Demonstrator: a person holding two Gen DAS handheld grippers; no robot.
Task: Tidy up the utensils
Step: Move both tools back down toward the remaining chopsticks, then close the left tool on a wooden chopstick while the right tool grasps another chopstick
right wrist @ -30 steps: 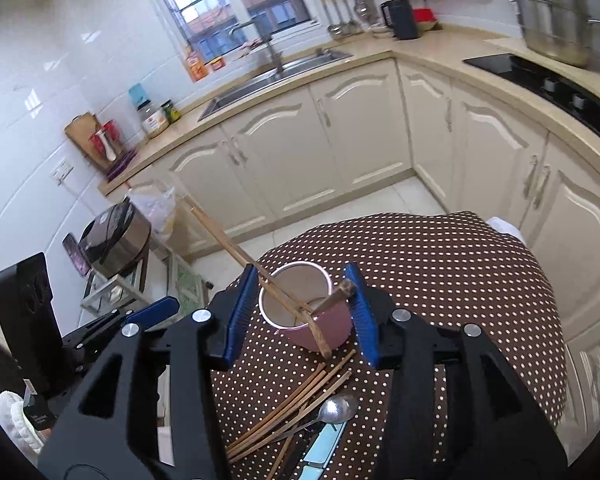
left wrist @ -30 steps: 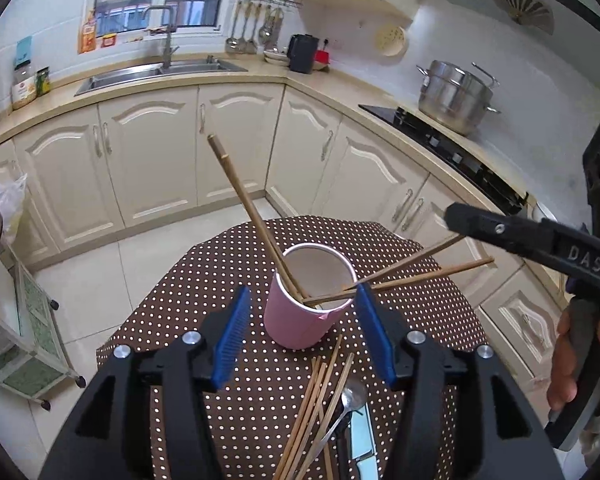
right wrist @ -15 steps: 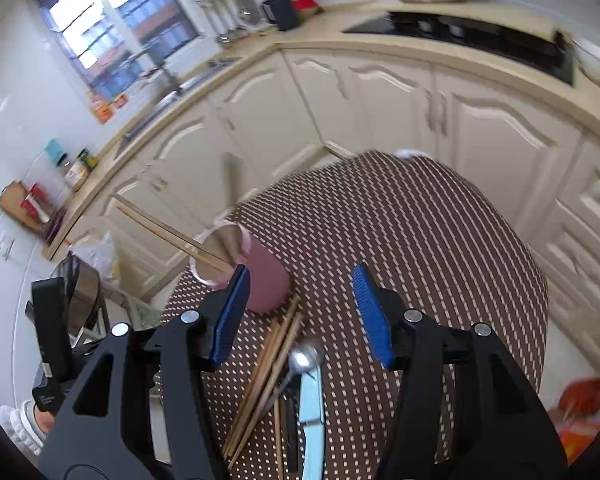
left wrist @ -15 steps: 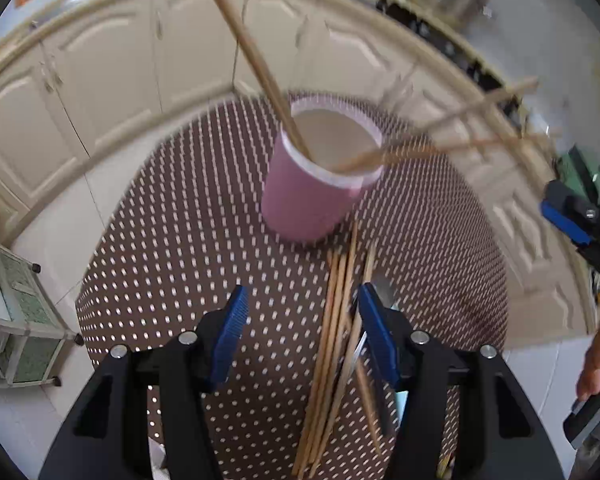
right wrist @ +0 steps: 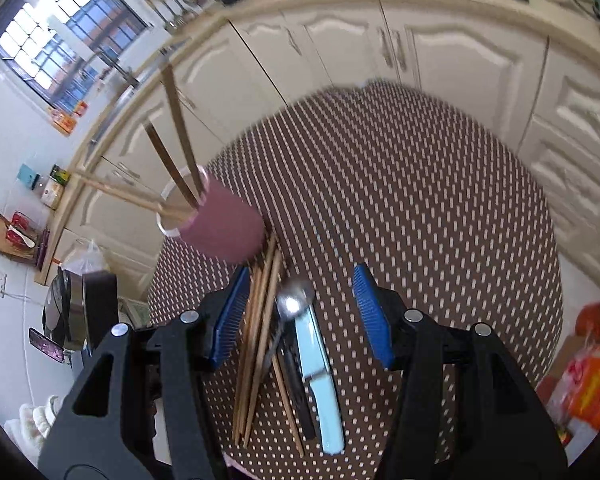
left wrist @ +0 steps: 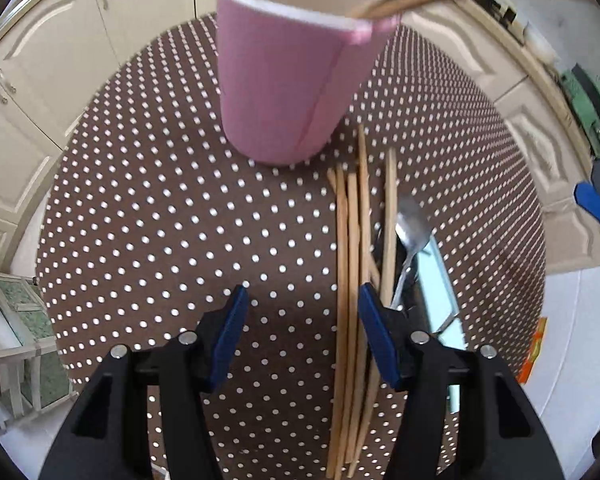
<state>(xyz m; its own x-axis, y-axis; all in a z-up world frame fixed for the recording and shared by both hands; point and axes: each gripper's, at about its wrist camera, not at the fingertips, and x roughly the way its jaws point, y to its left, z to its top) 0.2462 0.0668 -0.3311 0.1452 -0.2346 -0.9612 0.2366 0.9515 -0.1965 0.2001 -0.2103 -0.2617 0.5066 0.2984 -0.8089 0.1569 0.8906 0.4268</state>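
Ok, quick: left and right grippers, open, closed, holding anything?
Left gripper: open, empty, above the loose chopsticks.
Right gripper: open, empty, above the spoon.

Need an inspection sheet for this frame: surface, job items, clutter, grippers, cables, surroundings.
Surface: round table under a brown dotted cloth.
Job's things: pink cup upright, several chopsticks leaning out of it; loose chopsticks bundled flat on the cloth just in front of the cup; metal spoon and a light blue handled utensil lying beside them.
Clutter: nothing seen on the table besides the utensils.
Grippers: left gripper open, low over the cloth, its one pad at the chopstick bundle; right gripper open, empty, over the spoon and bundle.
Cables: nothing seen.
Surroundings: cream kitchen cabinets, window, orange packaging at the floor.
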